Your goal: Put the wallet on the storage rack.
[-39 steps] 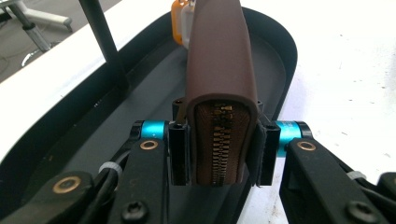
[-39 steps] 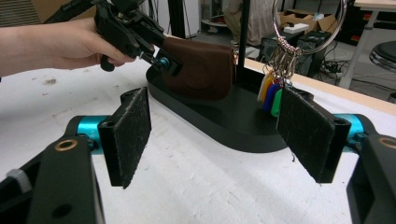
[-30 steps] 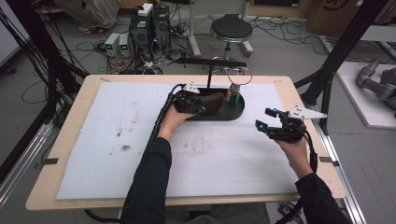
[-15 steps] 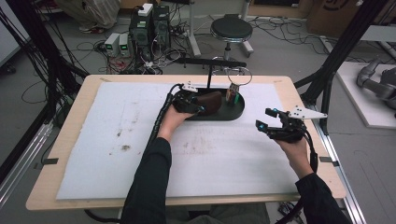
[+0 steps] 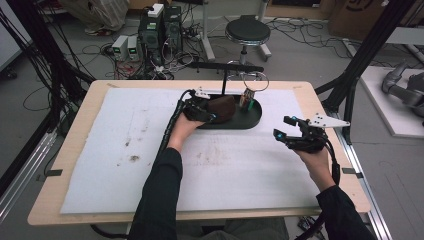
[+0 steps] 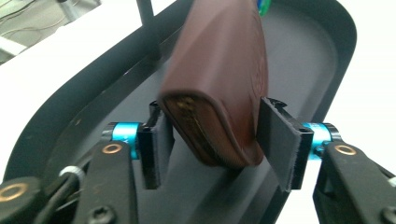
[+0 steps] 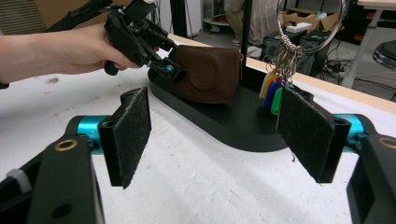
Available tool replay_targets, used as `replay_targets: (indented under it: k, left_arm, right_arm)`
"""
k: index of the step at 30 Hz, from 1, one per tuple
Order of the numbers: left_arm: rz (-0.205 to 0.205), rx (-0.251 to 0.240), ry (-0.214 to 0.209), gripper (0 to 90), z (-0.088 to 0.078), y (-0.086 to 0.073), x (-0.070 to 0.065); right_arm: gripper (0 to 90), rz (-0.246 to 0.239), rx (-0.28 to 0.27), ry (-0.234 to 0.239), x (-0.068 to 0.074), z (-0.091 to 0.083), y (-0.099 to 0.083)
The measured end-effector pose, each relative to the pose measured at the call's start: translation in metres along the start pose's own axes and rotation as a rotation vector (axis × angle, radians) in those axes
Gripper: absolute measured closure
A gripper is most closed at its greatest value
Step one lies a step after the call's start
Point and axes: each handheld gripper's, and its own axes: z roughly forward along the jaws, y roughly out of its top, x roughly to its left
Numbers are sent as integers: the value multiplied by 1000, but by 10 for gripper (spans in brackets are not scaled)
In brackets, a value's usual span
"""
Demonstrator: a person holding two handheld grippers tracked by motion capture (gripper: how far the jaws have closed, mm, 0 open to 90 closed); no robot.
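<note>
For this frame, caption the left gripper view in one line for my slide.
Left gripper jaws just opening around a brown leather pouch standing on the black tray.

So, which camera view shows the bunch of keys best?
The right gripper view: the bunch of keys hangs from a large ring, coloured tags plain against the black tray. The high view shows the keys small. The left gripper view shows just a green-and-blue bit behind the brown pouch.
</note>
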Motion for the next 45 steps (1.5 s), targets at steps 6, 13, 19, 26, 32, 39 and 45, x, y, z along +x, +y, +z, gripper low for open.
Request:
replay_targets:
  k: [6, 13, 19, 26, 32, 39, 45]
  left_arm:
    - [-15, 21, 73, 335, -10, -2, 4]
    - [-30, -31, 112, 283, -34, -4, 6]
    - [-2, -94, 97, 281, -65, -9, -3]
    - [14, -167, 97, 253, -111, -23, -18]
    - [16, -224, 85, 245, -148, -42, -29]
    - [13, -247, 71, 233, -171, -66, -39]
    - [-13, -292, 44, 233, -183, -87, -40]
  right_arm:
    - [269, 0, -4, -2, -1, -1, 0]
    - [269, 1, -3, -6, 0, -1, 0]
    - [269, 2, 1, -12, -2, -2, 0]
    - [265, 3, 4, -23, -3, -5, -1]
    - [261, 2, 19, -26, -3, -3, -1]
    - [257, -1, 25, -28, -4, -3, -2]
    - [242, 15, 31, -44, -8, -5, -4]
